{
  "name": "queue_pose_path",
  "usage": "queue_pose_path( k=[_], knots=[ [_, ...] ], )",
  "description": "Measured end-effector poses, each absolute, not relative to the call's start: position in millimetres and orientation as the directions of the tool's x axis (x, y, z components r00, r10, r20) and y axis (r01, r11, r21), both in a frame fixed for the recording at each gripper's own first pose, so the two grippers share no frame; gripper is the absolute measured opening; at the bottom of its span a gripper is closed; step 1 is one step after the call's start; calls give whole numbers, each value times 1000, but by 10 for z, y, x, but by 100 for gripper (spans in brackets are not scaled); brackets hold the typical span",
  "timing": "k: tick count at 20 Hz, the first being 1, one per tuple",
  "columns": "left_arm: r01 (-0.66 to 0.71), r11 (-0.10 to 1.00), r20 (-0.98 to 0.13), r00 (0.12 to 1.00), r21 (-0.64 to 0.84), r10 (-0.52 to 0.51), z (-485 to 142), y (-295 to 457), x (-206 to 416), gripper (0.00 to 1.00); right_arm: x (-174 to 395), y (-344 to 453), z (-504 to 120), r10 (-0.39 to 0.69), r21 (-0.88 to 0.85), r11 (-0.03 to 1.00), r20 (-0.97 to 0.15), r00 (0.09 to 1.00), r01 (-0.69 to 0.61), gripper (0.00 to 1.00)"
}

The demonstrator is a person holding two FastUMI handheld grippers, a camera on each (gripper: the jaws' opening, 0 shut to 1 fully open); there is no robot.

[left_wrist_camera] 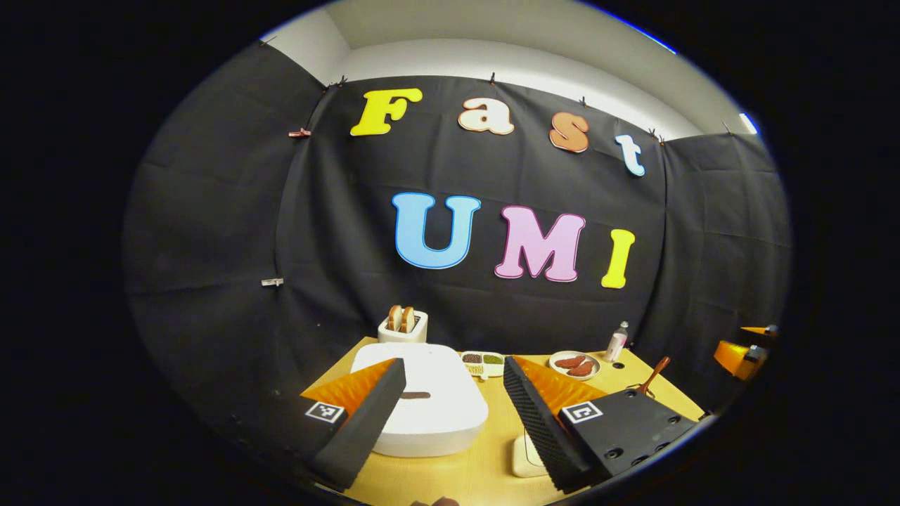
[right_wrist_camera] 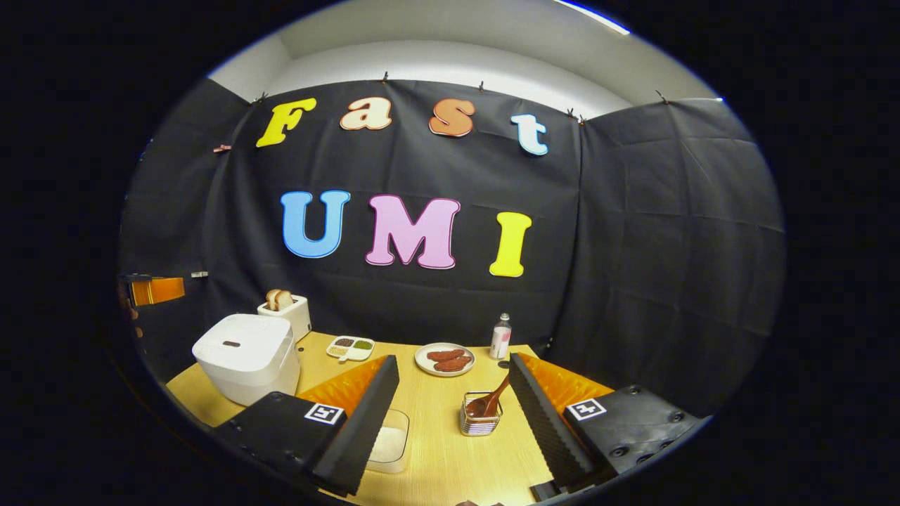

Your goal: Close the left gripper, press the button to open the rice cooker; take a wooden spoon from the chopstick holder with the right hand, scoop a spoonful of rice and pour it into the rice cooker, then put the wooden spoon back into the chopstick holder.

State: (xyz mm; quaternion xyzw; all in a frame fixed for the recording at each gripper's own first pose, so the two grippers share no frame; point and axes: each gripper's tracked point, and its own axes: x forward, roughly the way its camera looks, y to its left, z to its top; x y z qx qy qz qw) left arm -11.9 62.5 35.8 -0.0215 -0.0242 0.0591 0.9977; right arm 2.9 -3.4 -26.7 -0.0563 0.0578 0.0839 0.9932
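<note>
A staged kitchen set inside a recording booth. Black cloth (right_wrist_camera: 633, 232) hangs pinned as walls across the upper frame, with a white room wall (right_wrist_camera: 436, 60) above it. At lower centre a wooden table (right_wrist_camera: 450, 436) carries kitchen items: a rice cooker (right_wrist_camera: 242, 355), a toaster (right_wrist_camera: 287, 313), a plate of food (right_wrist_camera: 444, 358) and a bottle (right_wrist_camera: 500, 337).

rice container (right_wrist_camera: 389, 439) partly behind claw finger
</note>
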Motion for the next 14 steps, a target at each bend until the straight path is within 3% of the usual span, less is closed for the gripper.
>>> queue_pose_path(
  k=[5,8,14],
  knots=[
    [-153,987,69,985,-52,156,233,684,-490,95,-366,-36,-557,143,-63,985,-216,966,-160,98],
    [-117,991,75,990,-71,123,166,551,-483,95,-422,-51,-613,133,-54,987,-238,962,-150,98],
    [-89,996,101,991,-21,91,248,481,-371,95,-327,-9,-488,123,-19,991,-220,968,-130,98]
  ],
)
